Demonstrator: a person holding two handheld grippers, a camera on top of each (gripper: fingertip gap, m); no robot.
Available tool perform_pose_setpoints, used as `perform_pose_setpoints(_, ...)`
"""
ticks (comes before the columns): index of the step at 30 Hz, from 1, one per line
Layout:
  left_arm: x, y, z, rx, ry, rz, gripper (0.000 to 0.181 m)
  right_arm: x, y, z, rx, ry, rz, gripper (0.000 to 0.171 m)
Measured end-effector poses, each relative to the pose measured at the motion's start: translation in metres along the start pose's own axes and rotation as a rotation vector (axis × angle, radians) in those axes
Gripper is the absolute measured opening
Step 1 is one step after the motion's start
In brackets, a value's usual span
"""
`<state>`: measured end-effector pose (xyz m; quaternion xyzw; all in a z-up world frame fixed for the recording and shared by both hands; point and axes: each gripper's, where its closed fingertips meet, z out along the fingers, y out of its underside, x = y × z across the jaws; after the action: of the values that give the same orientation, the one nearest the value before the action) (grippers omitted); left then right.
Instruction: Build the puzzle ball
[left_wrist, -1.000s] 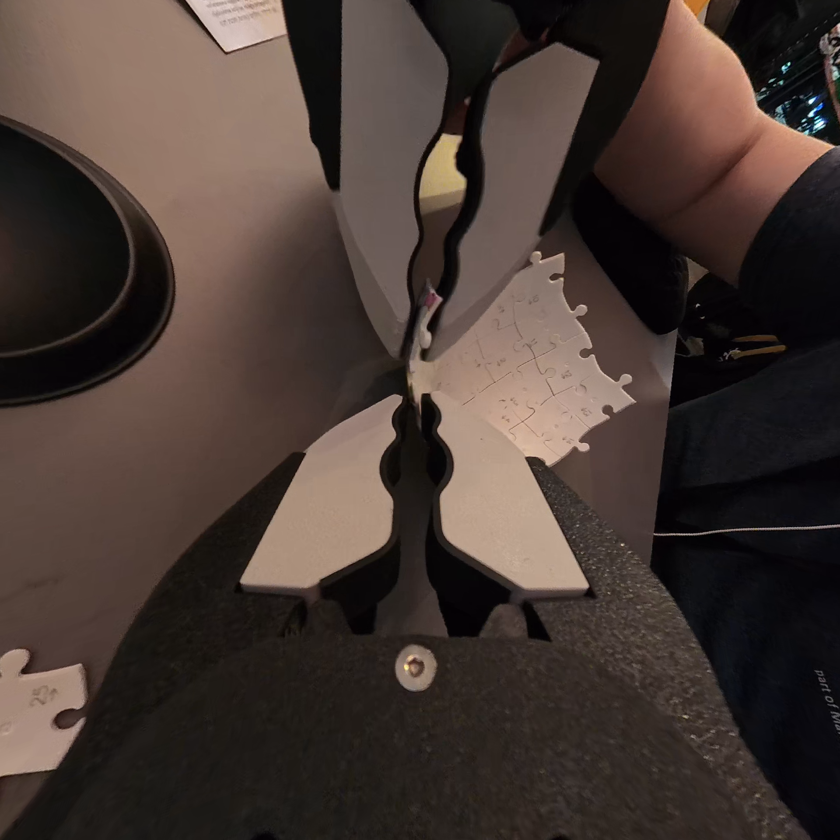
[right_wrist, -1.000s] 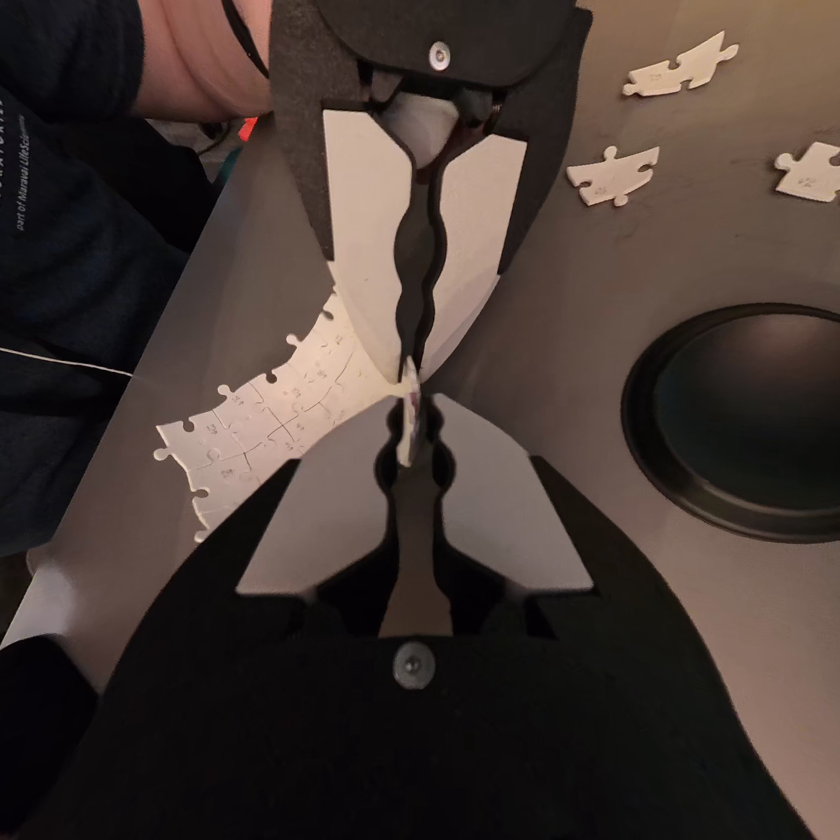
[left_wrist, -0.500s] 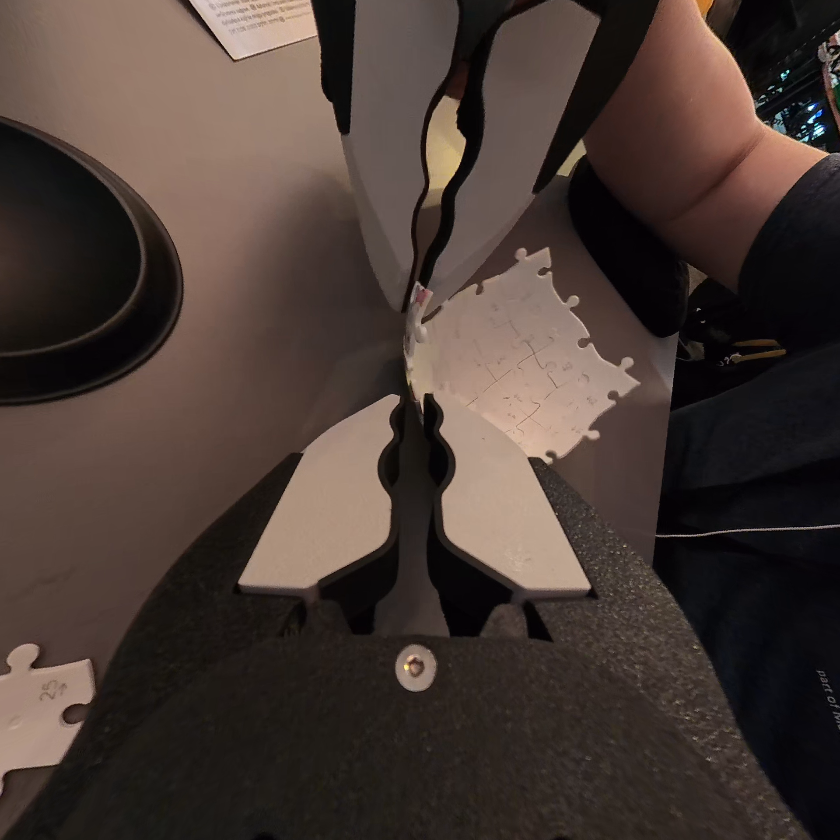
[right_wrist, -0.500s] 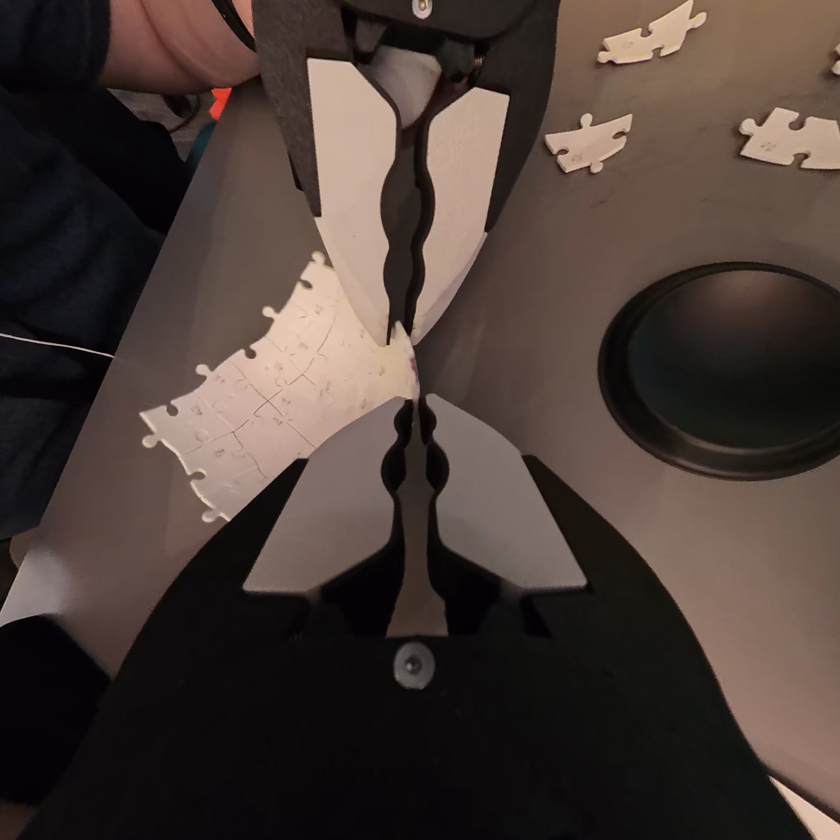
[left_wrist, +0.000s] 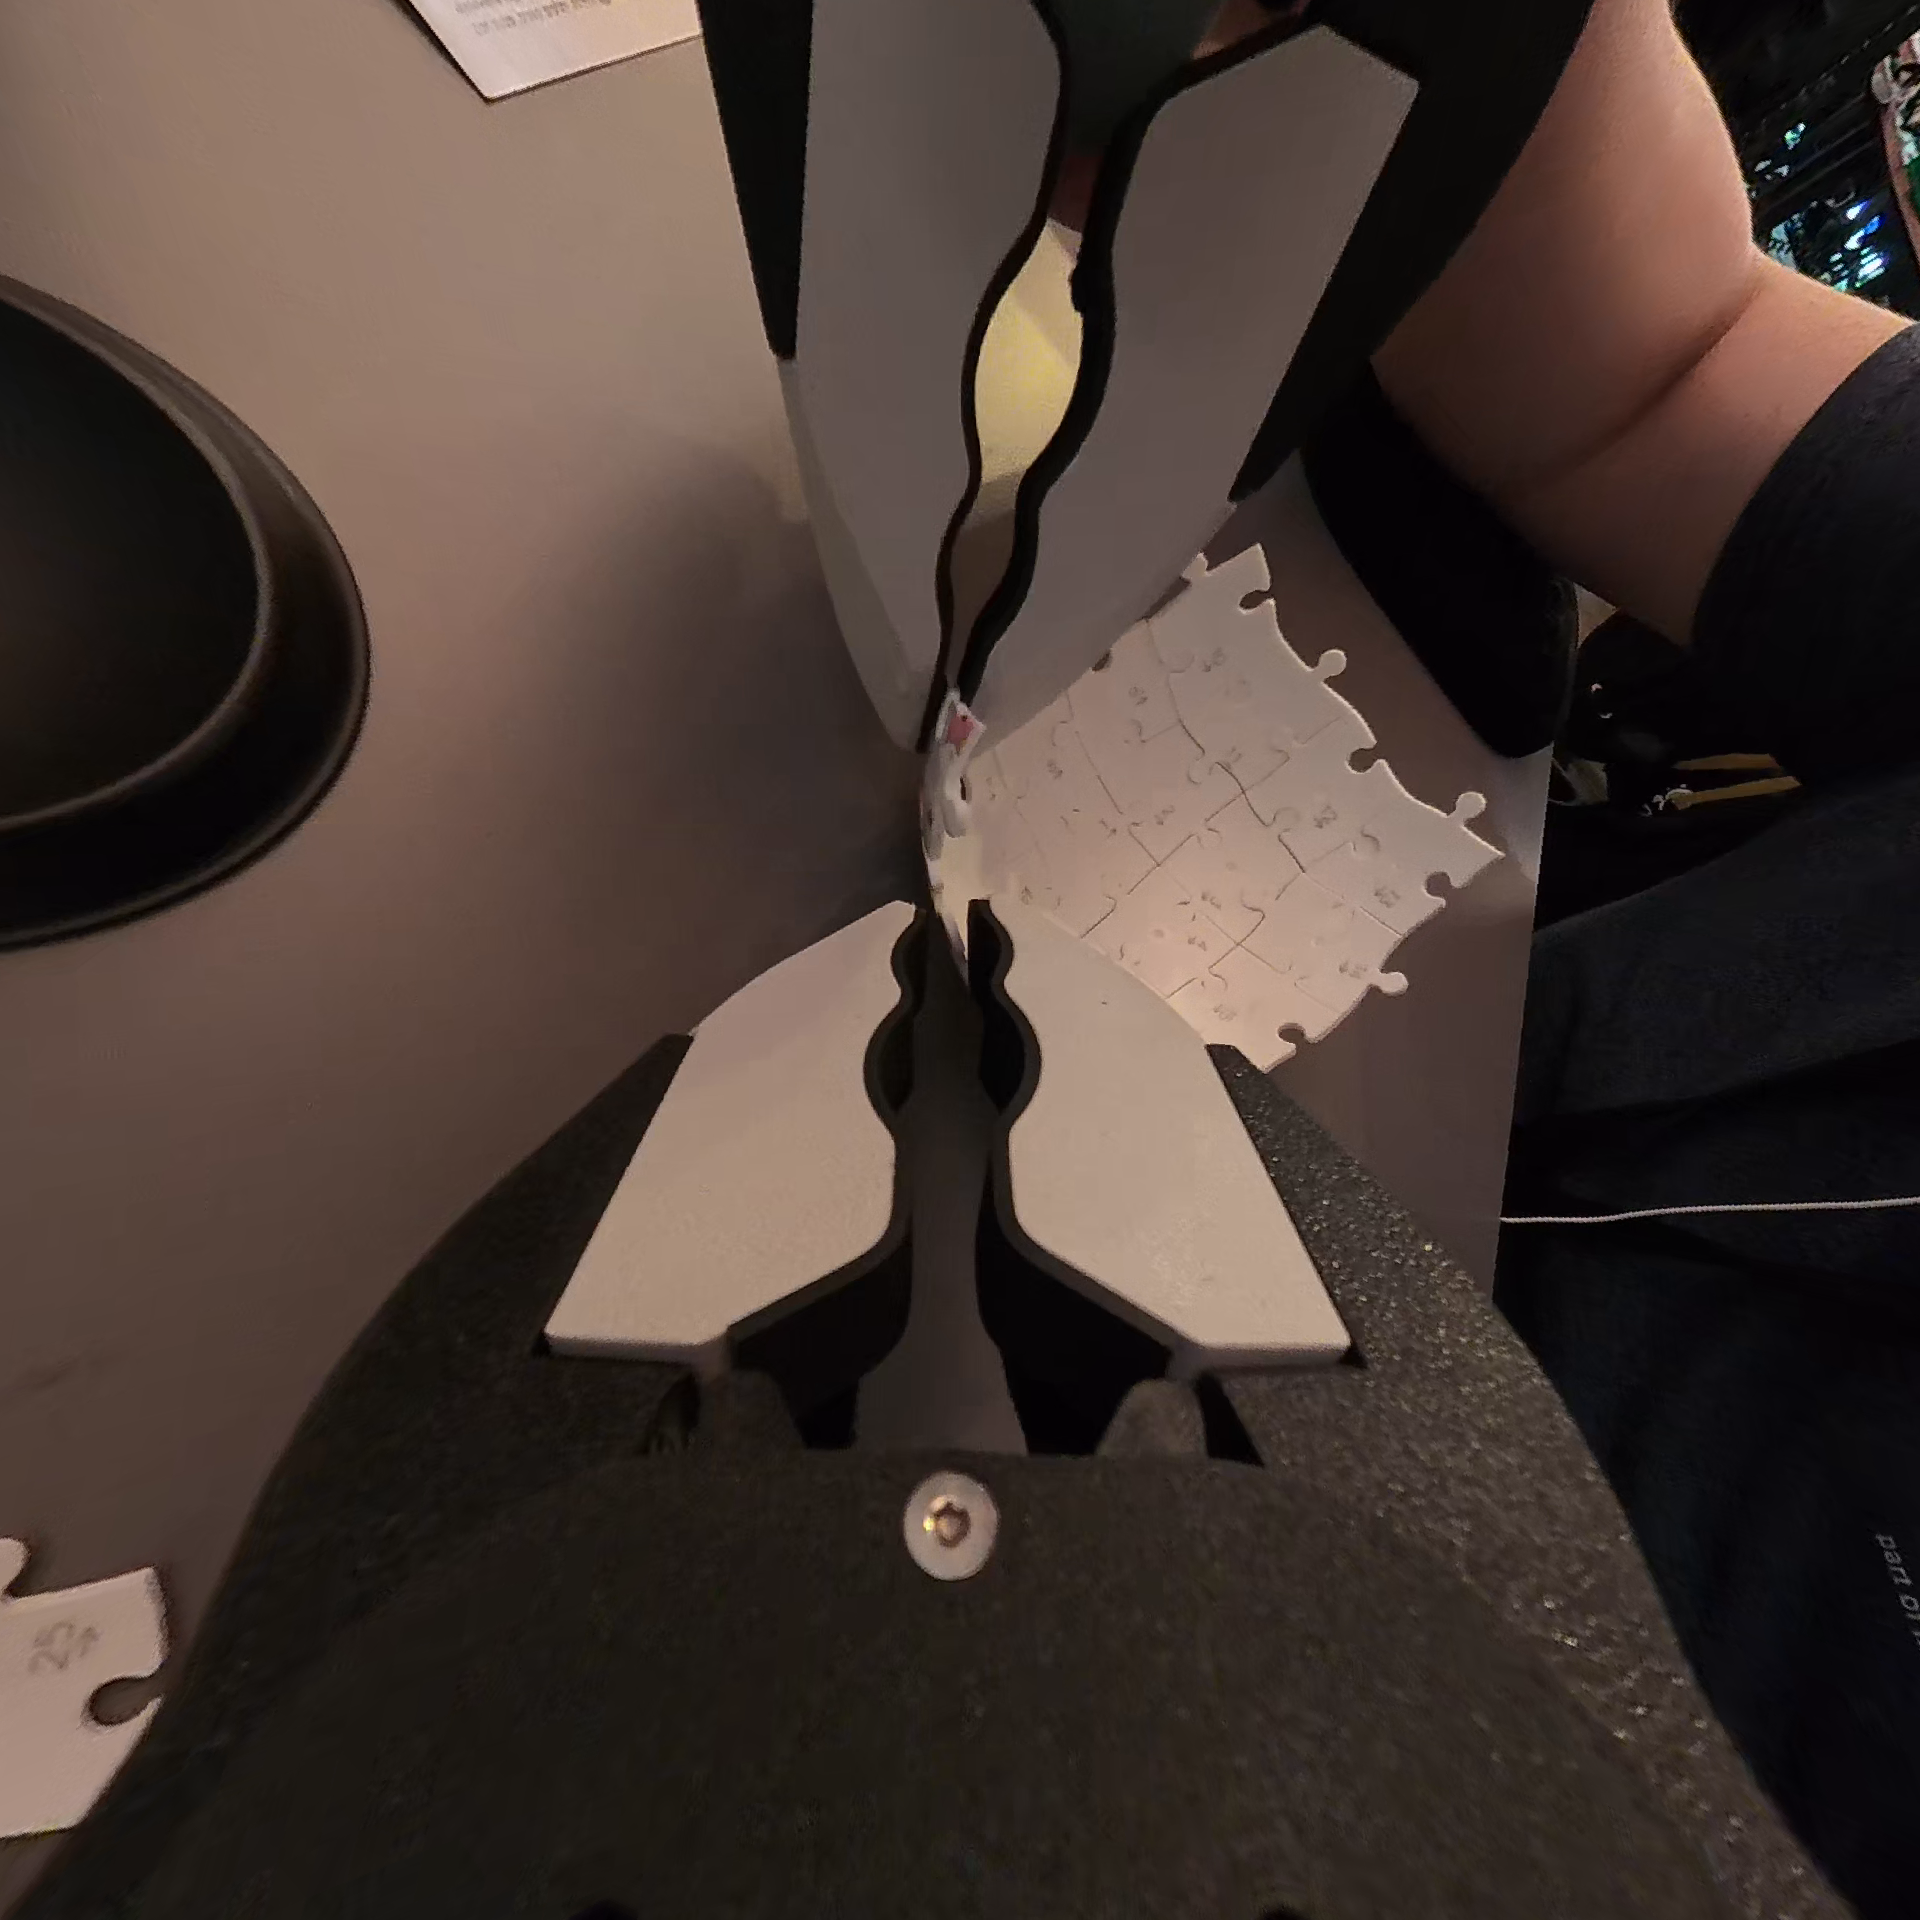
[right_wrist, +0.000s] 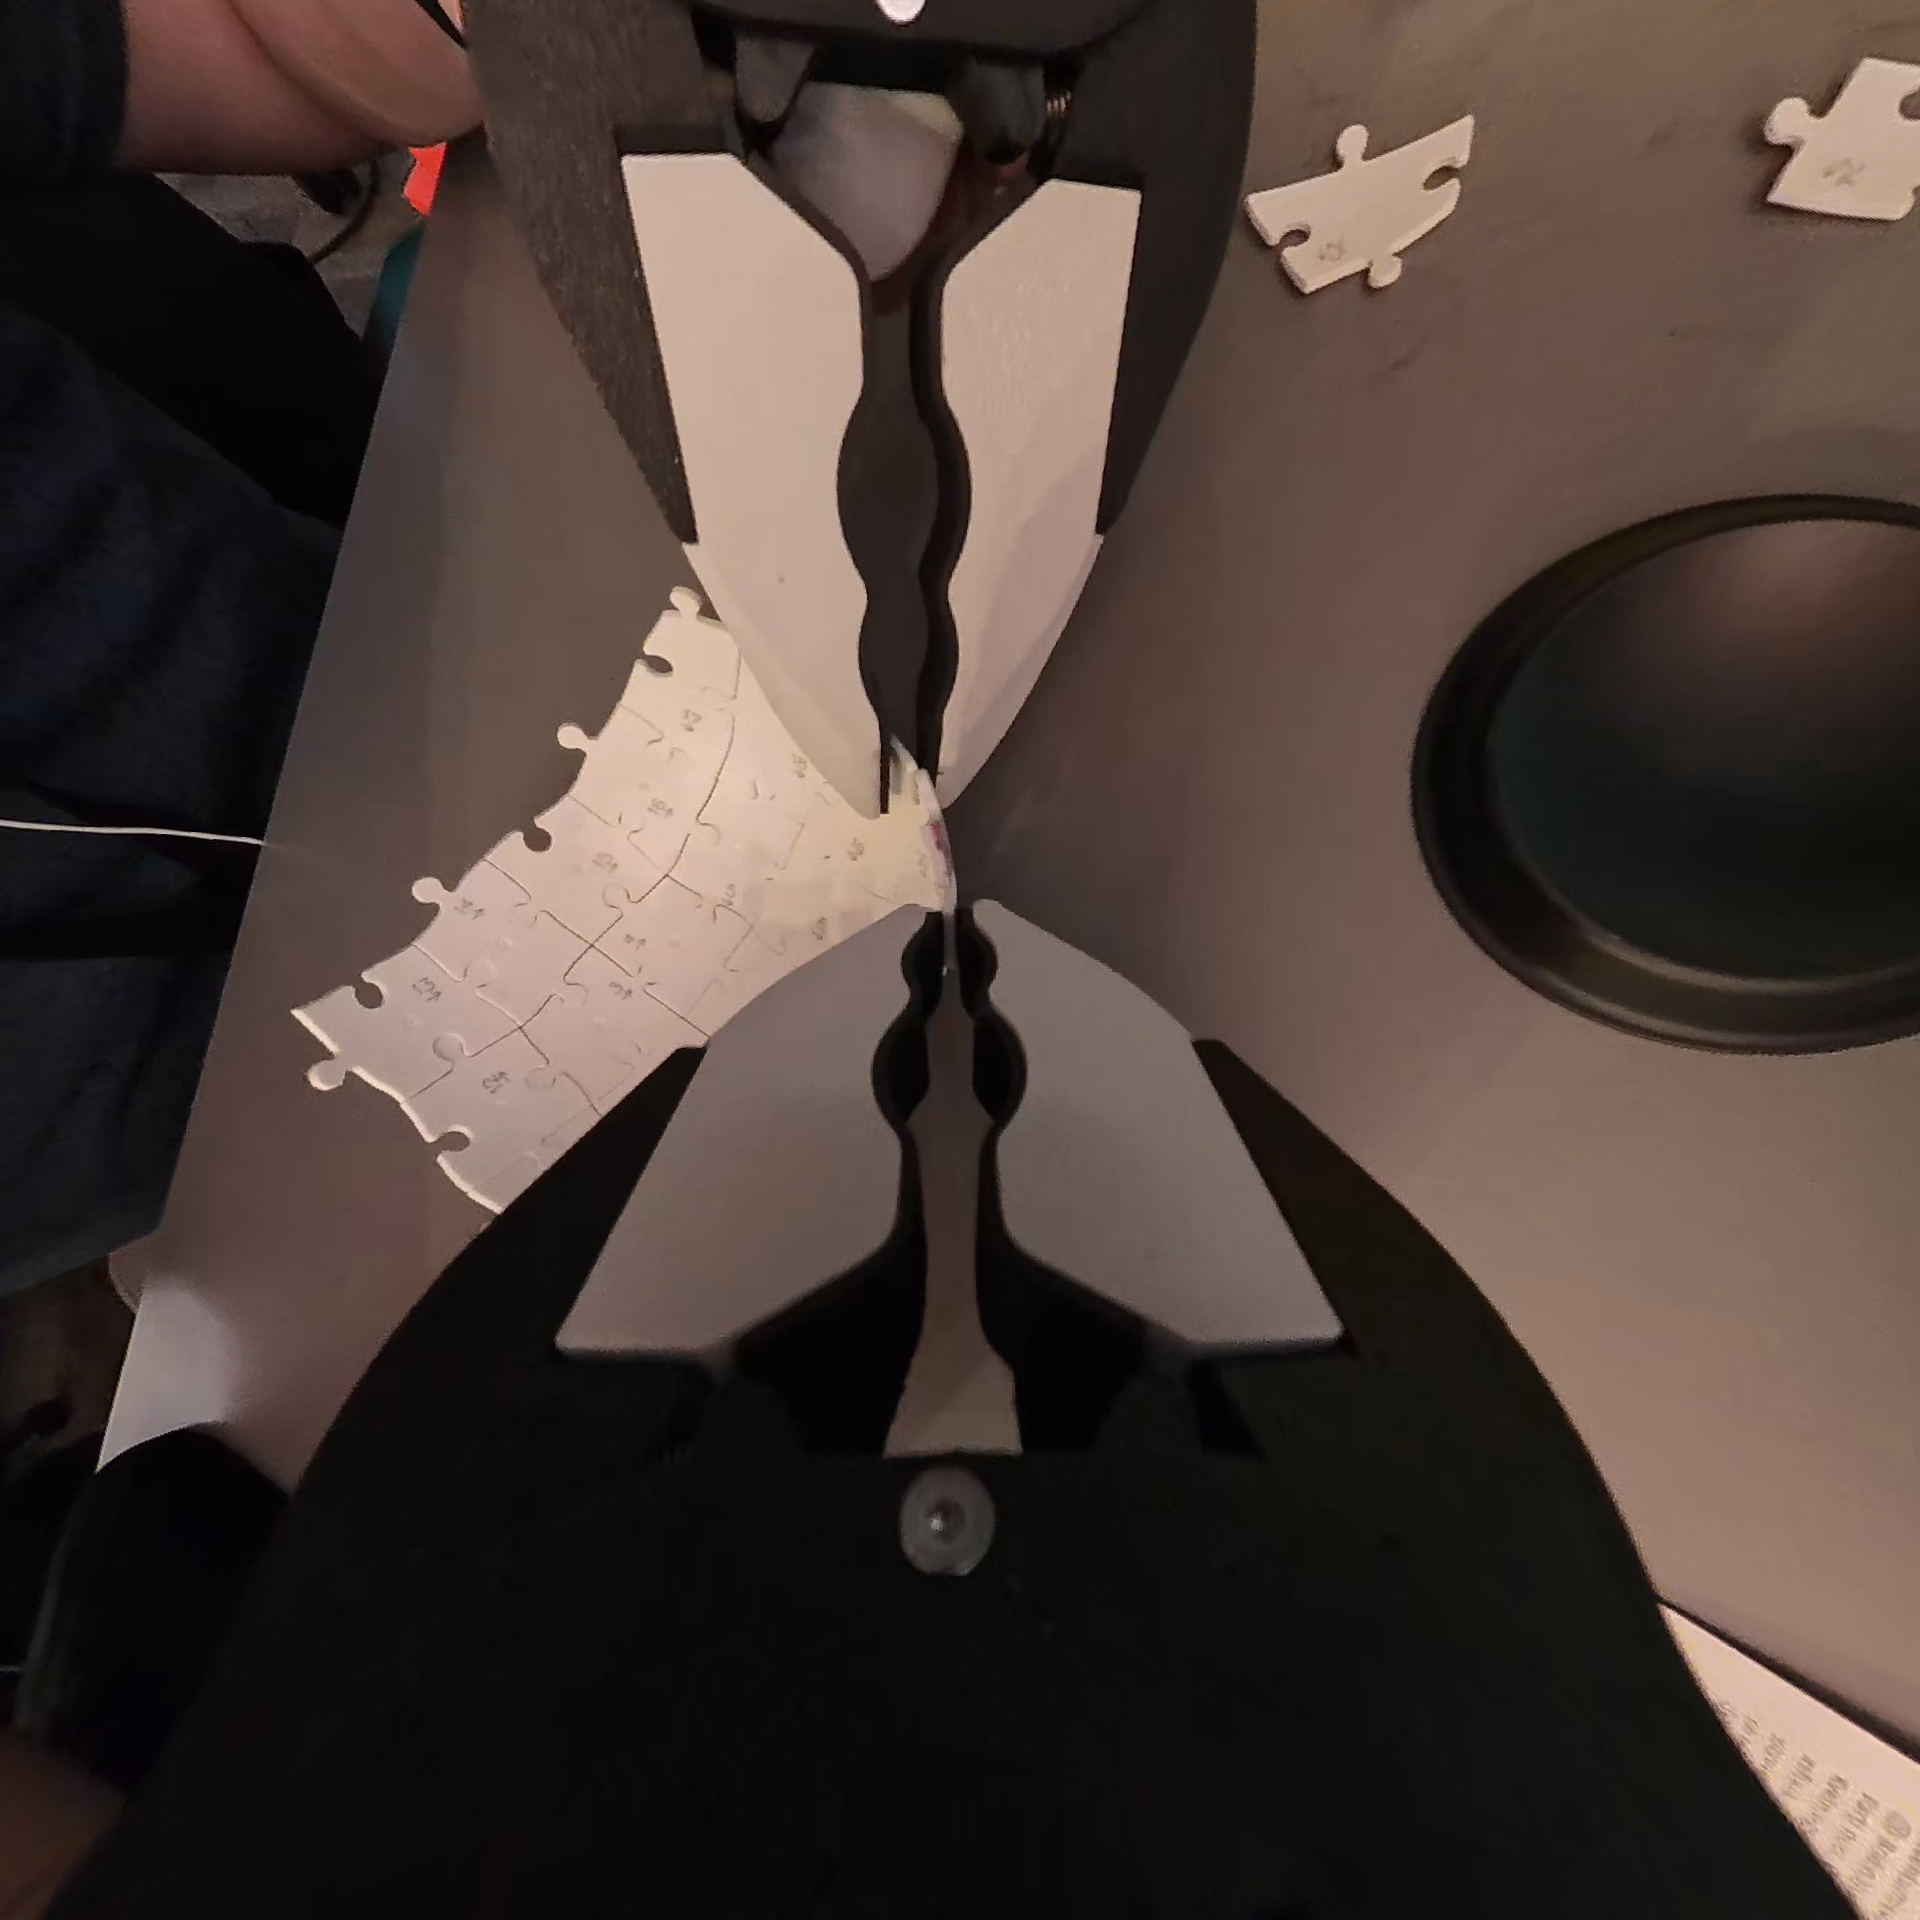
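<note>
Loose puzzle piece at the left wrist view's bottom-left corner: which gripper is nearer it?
Left. The loose piece lies beside the body of the left gripper; the right gripper reaches in from the far side.

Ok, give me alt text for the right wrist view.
The right claw, from below, and left claw, from above, meet tip to tip, pinching the edge of a curved puzzle section over a table. A black bowl and loose pieces lie right.
</note>
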<state>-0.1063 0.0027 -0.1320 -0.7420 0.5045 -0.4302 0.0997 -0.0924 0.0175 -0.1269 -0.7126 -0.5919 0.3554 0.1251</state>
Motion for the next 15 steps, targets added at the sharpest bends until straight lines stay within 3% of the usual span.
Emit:
perform_pose_setpoints(3, 0.0, 0.0, 0.0, -0.001, 0.0, 0.001, 0.007, 0.0, 0.001, 0.001, -0.011, -0.002, 0.0, 0.005)
perform_pose_setpoints(10, 0.001, -0.003, -0.007, 0.024, -0.009, 0.003, 0.012, -0.001, -0.002, -0.008, 0.005, 0.015, -0.011, 0.024)
perform_pose_setpoints(15, 0.006, -0.006, -0.018, 0.061, -0.007, 0.012, 0.014, -0.01, -0.011, -0.025, 0.077, -0.012, -0.037, 0.025)
